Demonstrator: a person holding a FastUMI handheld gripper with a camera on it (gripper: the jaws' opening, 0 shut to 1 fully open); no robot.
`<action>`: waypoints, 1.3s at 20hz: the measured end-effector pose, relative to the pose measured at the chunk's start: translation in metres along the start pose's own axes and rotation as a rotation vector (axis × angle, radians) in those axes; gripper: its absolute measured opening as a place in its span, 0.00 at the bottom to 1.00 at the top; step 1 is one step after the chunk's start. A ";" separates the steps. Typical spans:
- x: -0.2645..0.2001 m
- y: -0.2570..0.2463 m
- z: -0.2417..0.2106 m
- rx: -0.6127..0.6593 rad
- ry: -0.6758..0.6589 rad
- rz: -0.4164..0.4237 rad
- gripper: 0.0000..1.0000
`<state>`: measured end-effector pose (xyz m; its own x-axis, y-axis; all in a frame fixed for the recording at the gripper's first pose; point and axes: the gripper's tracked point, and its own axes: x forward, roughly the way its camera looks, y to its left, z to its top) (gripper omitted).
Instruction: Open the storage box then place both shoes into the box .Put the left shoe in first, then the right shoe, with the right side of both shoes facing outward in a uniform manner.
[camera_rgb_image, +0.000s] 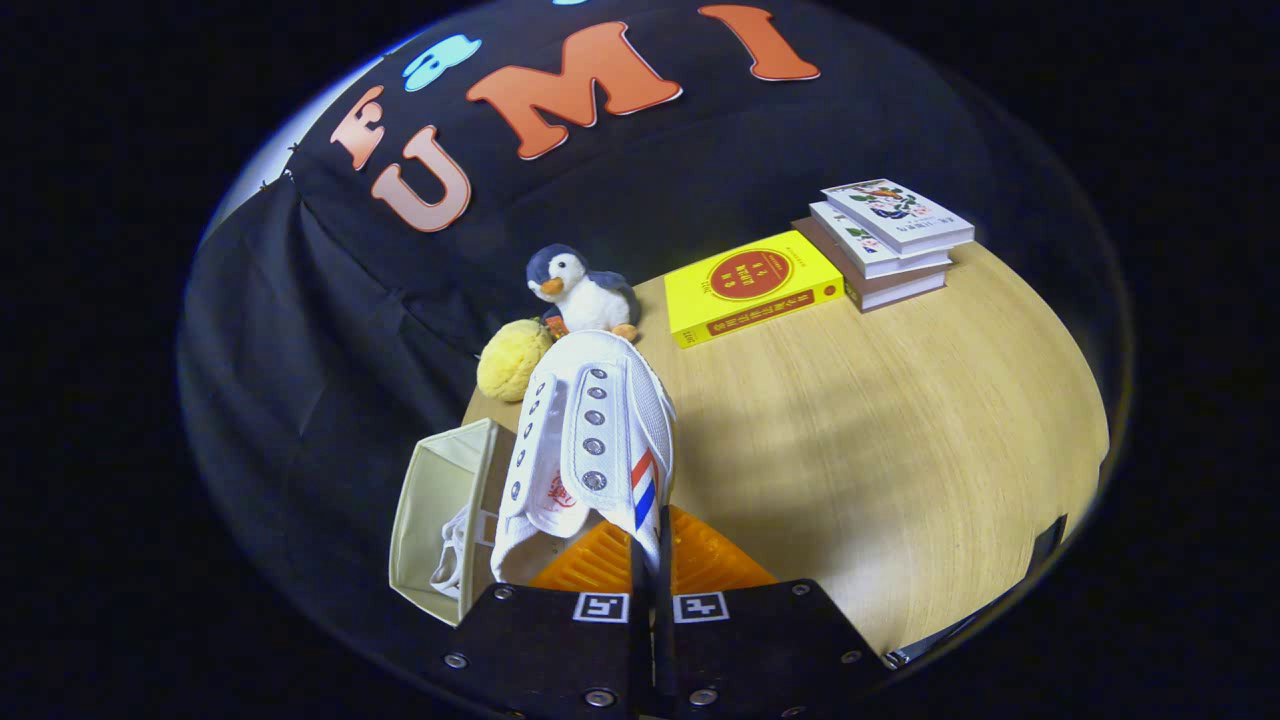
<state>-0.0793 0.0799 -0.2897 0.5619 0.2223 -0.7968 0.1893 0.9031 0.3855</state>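
My gripper (650, 560) is shut on the side wall of a white canvas shoe (595, 440) with metal eyelets and a red, white and blue stripe. The shoe hangs in the air, toe pointing away from me, above the wooden table (900, 440). Just left of the fingers and below the shoe stands the cream fabric storage box (440, 500), open at the top. Inside it shows part of another white shoe (455, 555) with its laces. The held shoe's heel is pinched between the fingers, and its sole is hidden.
Beyond the shoe sit a plush penguin (580, 290) and a yellow fuzzy toy (513, 360) at the table's far edge. A yellow book (752, 285) and a stack of three books (885, 240) lie further right. The table's edge runs close on the right.
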 end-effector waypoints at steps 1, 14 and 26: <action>0.002 0.015 -0.001 -0.001 0.006 0.016 0.02; 0.048 0.159 -0.043 -0.083 0.103 0.112 0.02; 0.086 0.161 -0.085 -0.120 0.214 -0.155 0.03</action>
<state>-0.0692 0.2752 -0.3360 0.3485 0.1392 -0.9269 0.1562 0.9665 0.2039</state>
